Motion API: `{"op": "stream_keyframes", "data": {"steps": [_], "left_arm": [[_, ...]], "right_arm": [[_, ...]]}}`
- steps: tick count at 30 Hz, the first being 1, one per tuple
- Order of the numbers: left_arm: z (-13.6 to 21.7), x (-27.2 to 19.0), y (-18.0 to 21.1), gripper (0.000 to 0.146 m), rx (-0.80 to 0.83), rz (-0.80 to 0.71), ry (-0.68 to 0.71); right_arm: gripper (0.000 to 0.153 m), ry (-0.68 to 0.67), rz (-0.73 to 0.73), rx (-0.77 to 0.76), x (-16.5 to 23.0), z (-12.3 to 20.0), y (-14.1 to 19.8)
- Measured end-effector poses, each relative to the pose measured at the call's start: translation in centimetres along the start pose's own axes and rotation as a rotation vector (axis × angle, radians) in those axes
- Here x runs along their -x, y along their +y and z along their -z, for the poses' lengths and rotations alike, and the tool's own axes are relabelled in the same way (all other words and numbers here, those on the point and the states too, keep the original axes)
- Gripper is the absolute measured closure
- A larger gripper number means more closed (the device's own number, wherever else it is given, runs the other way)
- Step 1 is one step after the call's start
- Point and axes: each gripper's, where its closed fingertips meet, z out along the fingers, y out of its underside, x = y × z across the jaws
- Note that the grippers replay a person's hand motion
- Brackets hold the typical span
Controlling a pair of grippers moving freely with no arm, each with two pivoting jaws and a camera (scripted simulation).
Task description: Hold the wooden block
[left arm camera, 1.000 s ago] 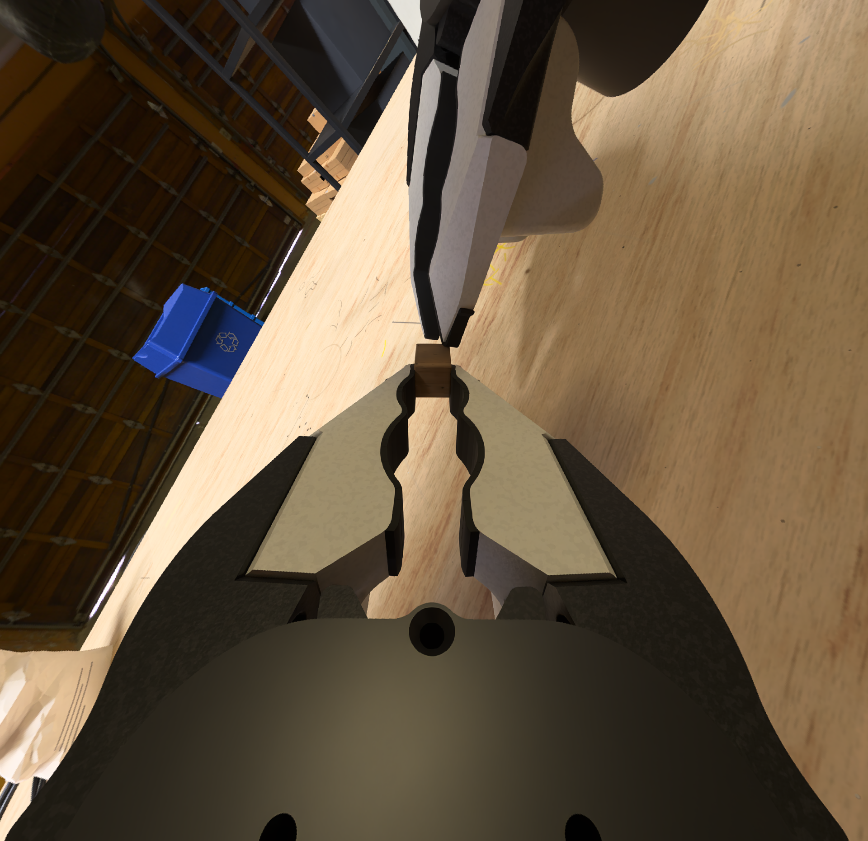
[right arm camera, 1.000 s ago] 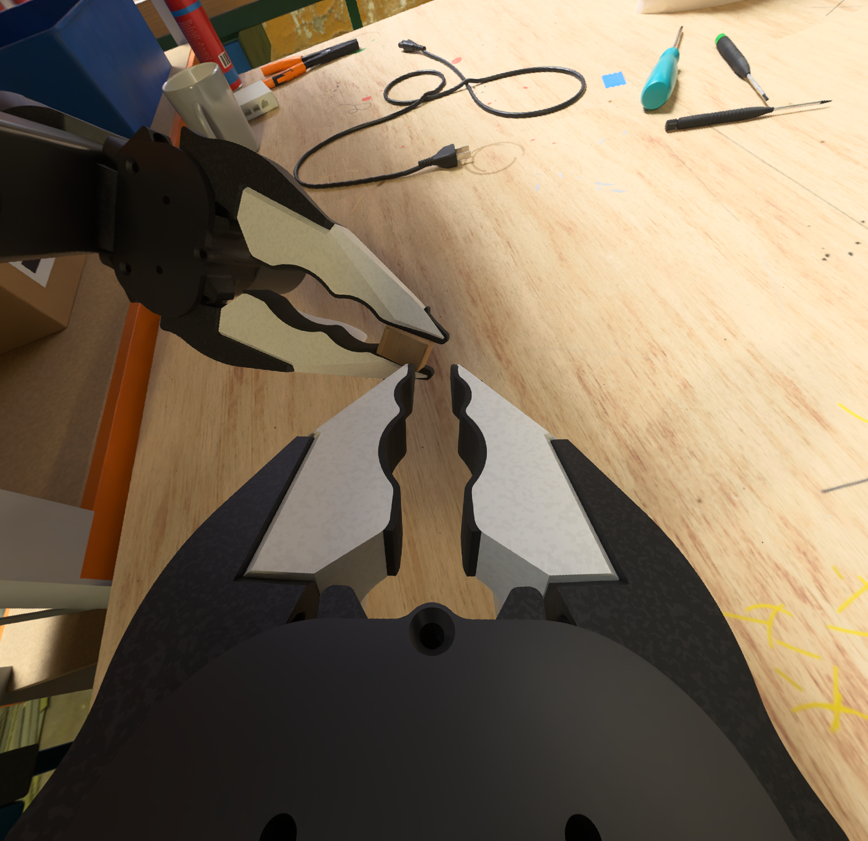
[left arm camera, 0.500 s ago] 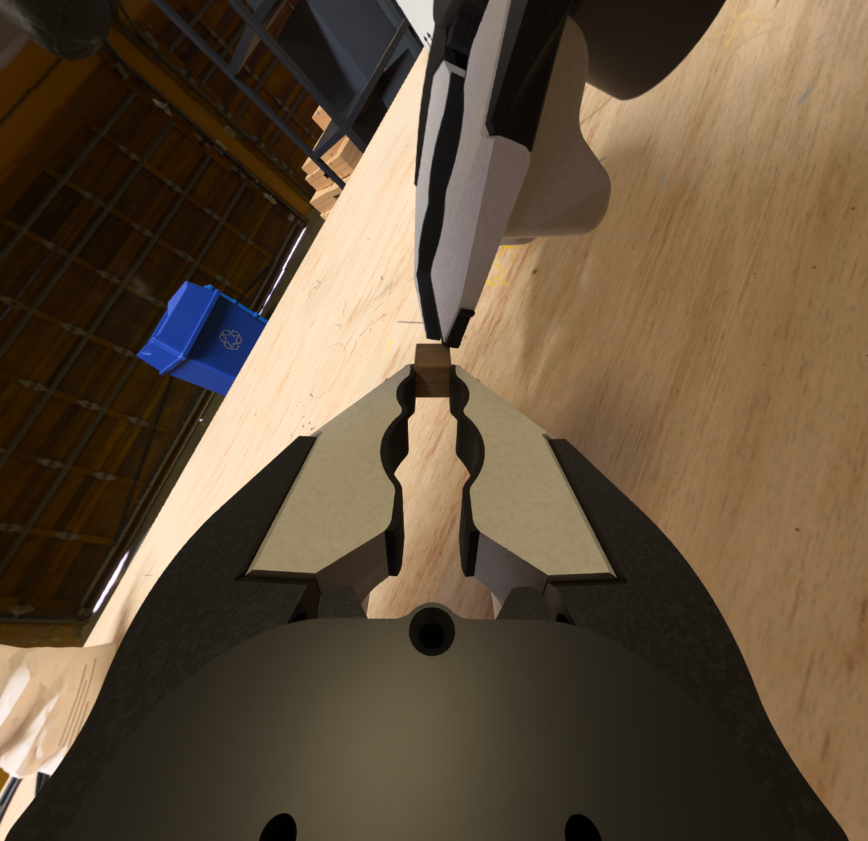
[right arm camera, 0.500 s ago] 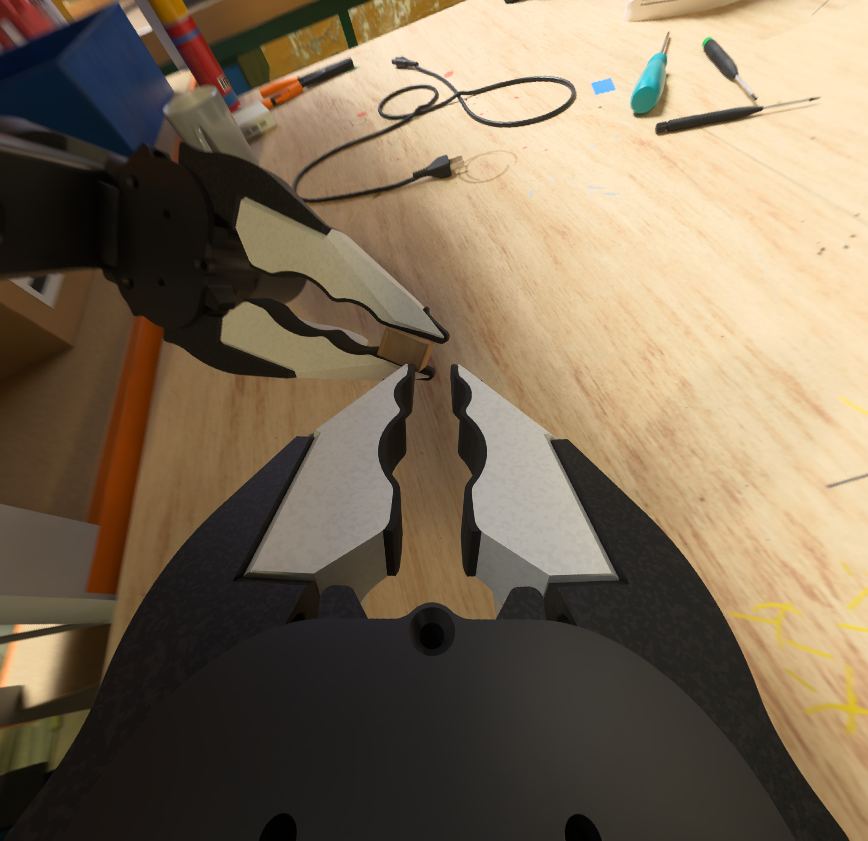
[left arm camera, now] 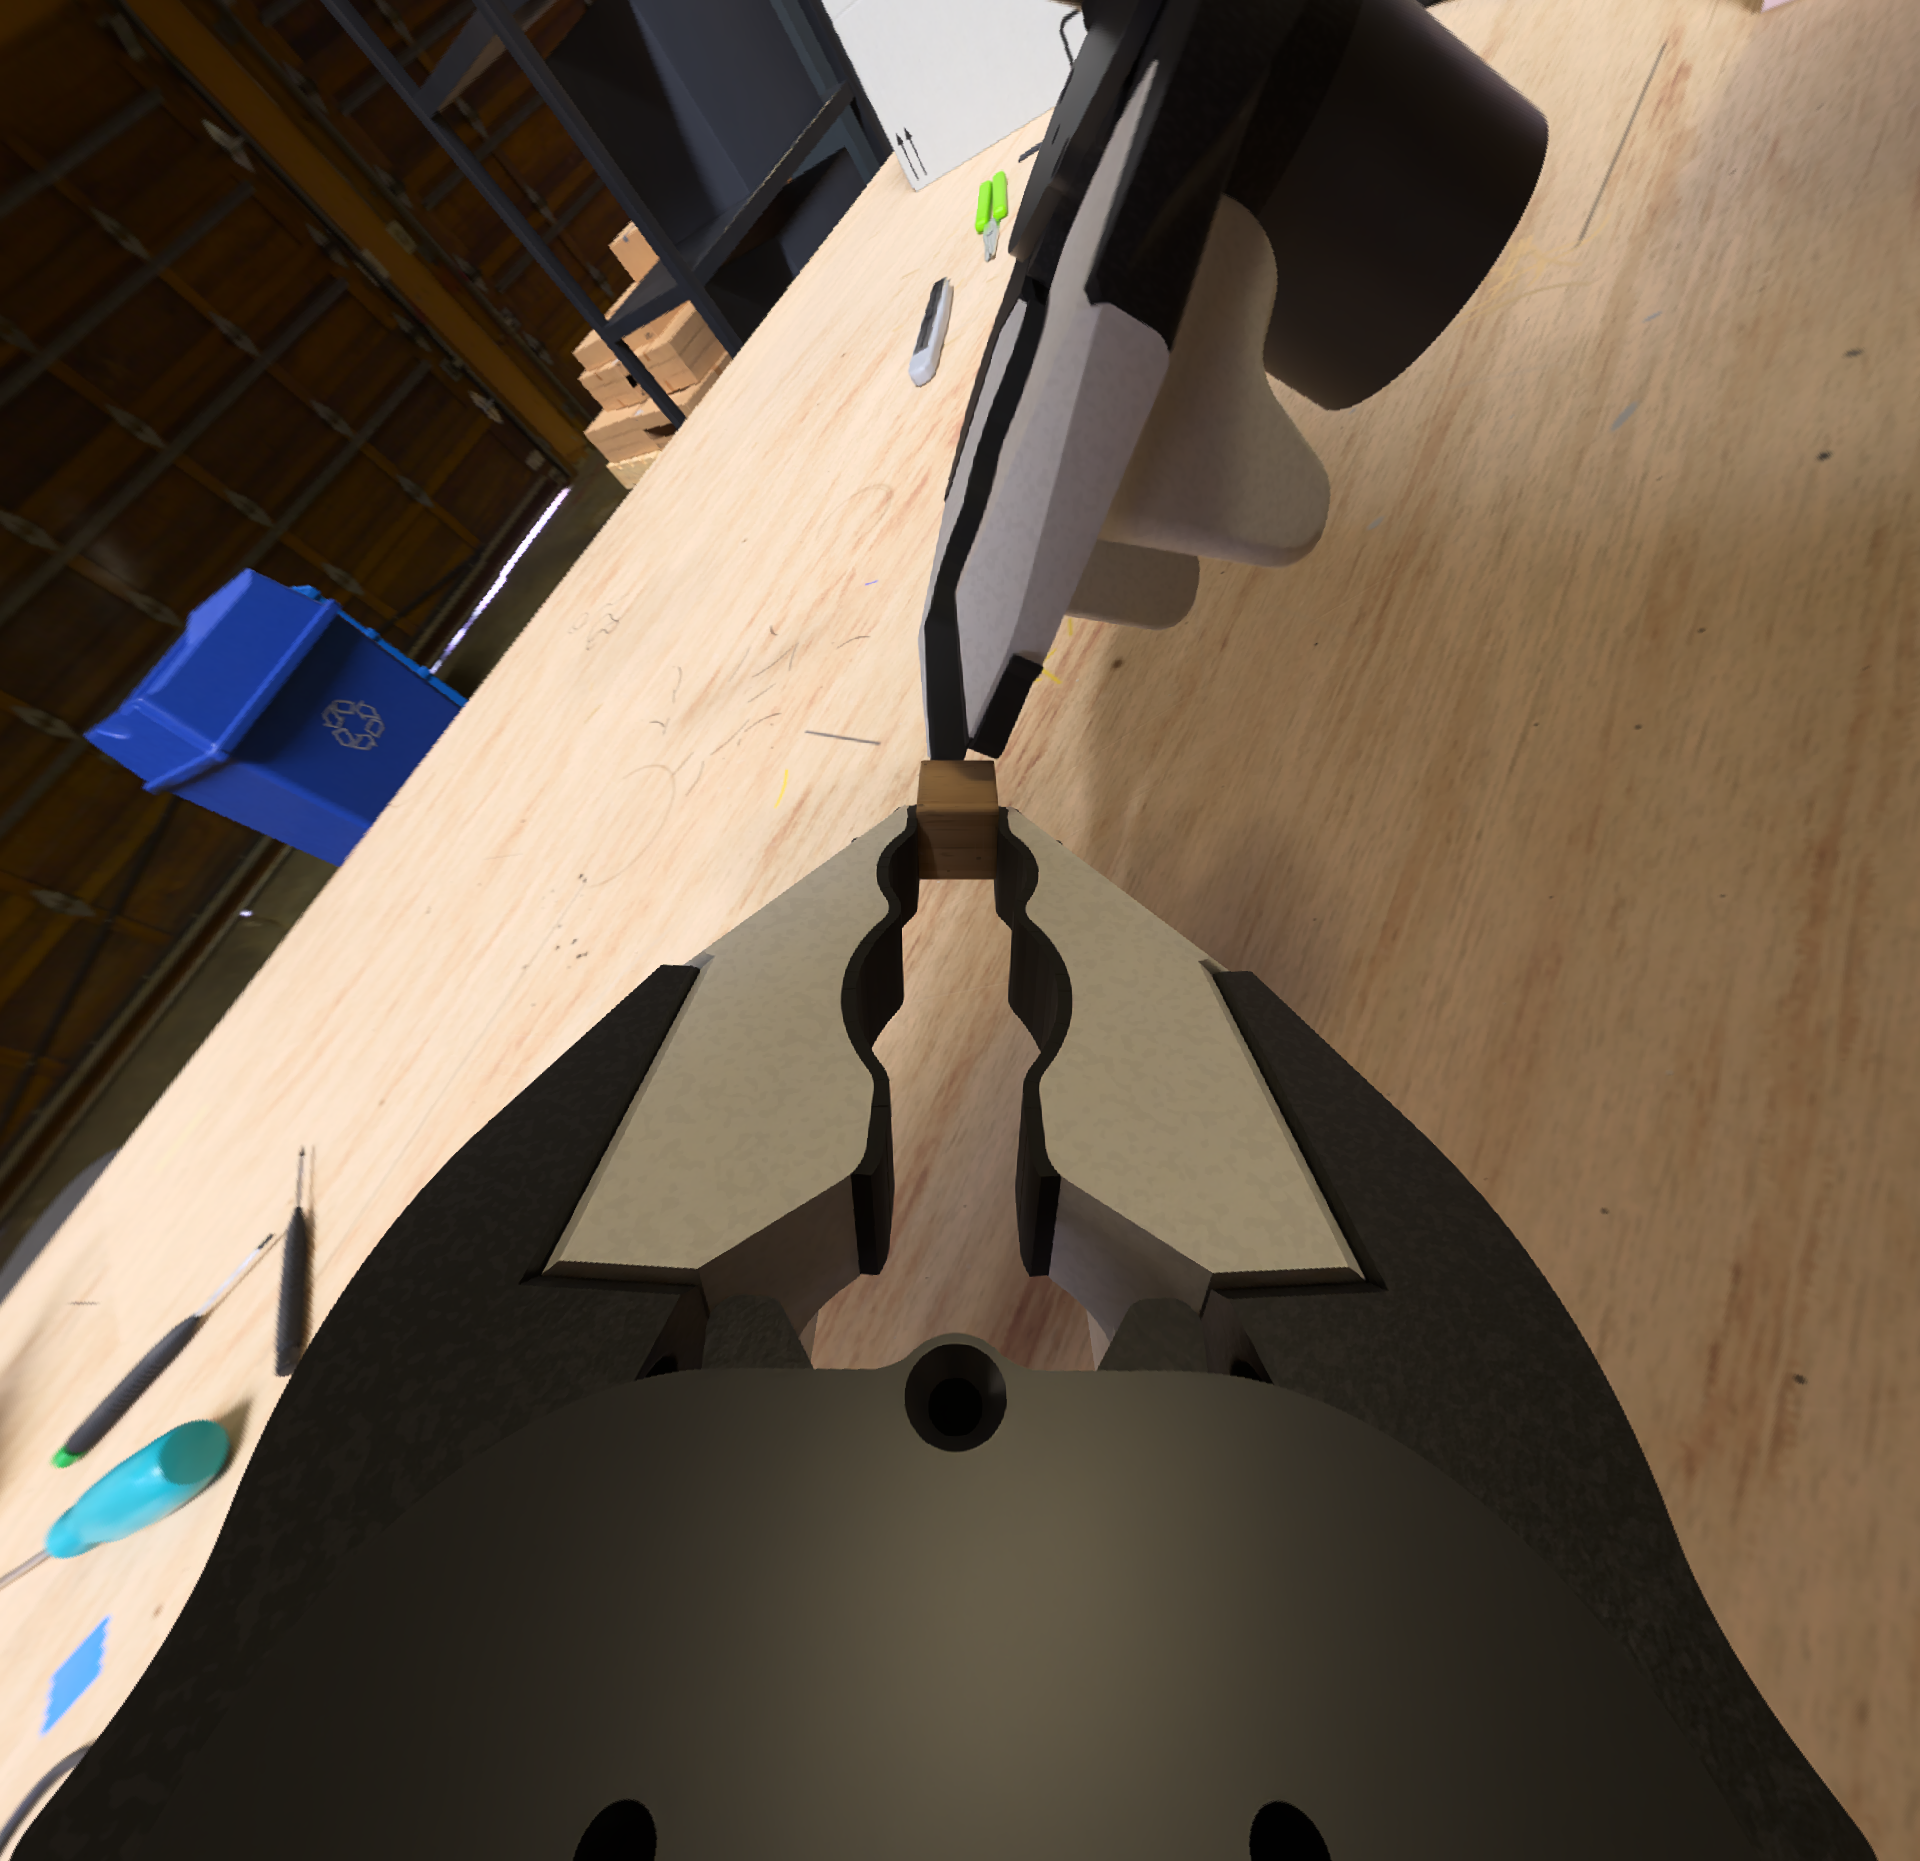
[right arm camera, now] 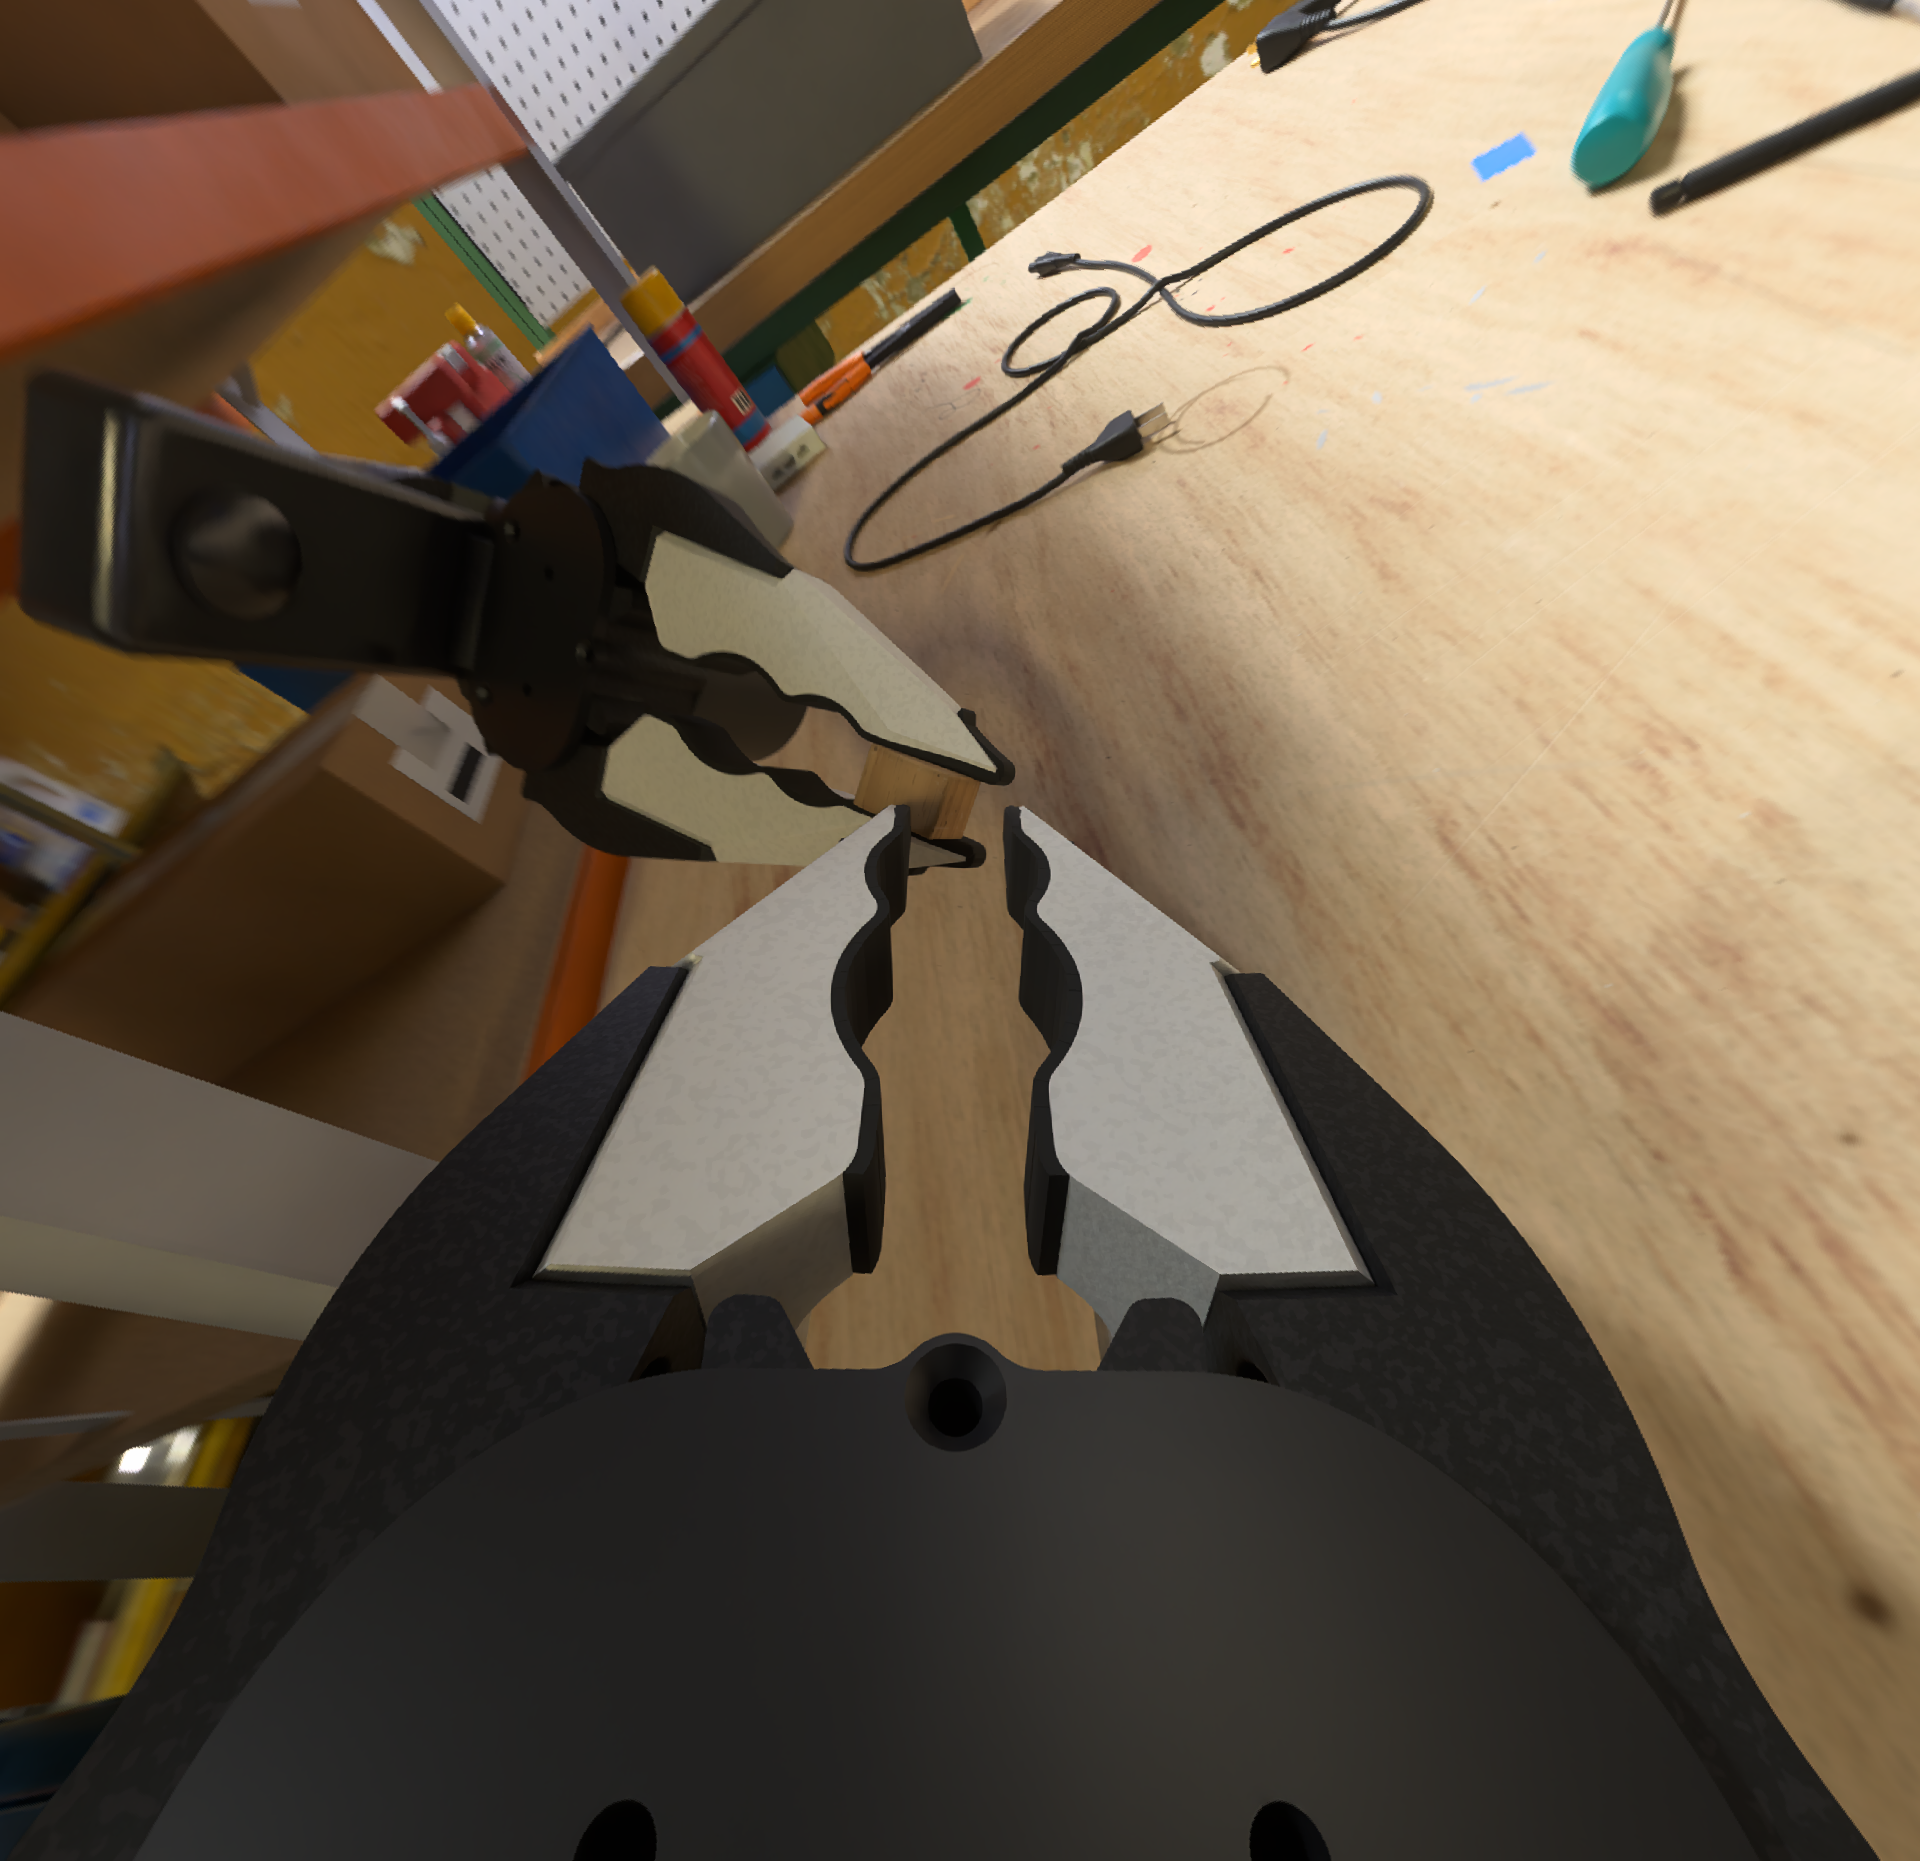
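The small wooden block [left arm camera: 957, 843] is clamped between the fingertips of my left gripper [left arm camera: 957, 824], above the plywood table [left arm camera: 1507, 928]. In the right wrist view the block [right arm camera: 916, 785] shows between the left gripper's [right arm camera: 987, 814] tips. My right gripper [right arm camera: 954, 829] has its jaws a small gap apart with nothing between them. Its tips are right next to the block and the left gripper's lower tip. In the left wrist view the right gripper [left arm camera: 966, 746] points at the block's far end from above.
A blue bin [left arm camera: 281, 710] stands past the table edge. A teal screwdriver [right arm camera: 1626, 107], black tools and a black cable [right arm camera: 1122, 377] lie on the table. A utility knife [left arm camera: 932, 336] lies farther off. Shelves and boxes [right arm camera: 260, 876] stand at the left.
Both grippers have risen and tilted together, so more of the table and shelves shows. The left gripper still clamps the block. The right gripper's jaws stay the same distance apart.
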Motion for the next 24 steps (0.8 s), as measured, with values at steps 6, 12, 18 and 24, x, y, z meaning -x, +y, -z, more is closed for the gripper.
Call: {"op": "stream_keyframes", "data": {"steps": [6,12,18,24], "left_arm": [[0.0,-0.1,-0.2,0.133,-0.009,0.065,0.025],[0.2,0.2,-1.1,0.133,-0.051,0.176,0.038],[-0.4,0.6,-1.8,0.133,-0.091,0.279,0.087],[-0.6,1.8,-3.5,0.133,-0.210,0.079,-0.021]], "right_arm": [[0.136,0.022,0.049,0.001,0.0,0.1,0.0],[0.136,-0.136,-0.172,-0.106,0.4,0.4,-0.8],[0.136,-0.210,-0.239,-0.180,0.0,1.1,-1.4],[0.133,0.014,0.054,-0.179,0.3,2.3,-3.1]]}}
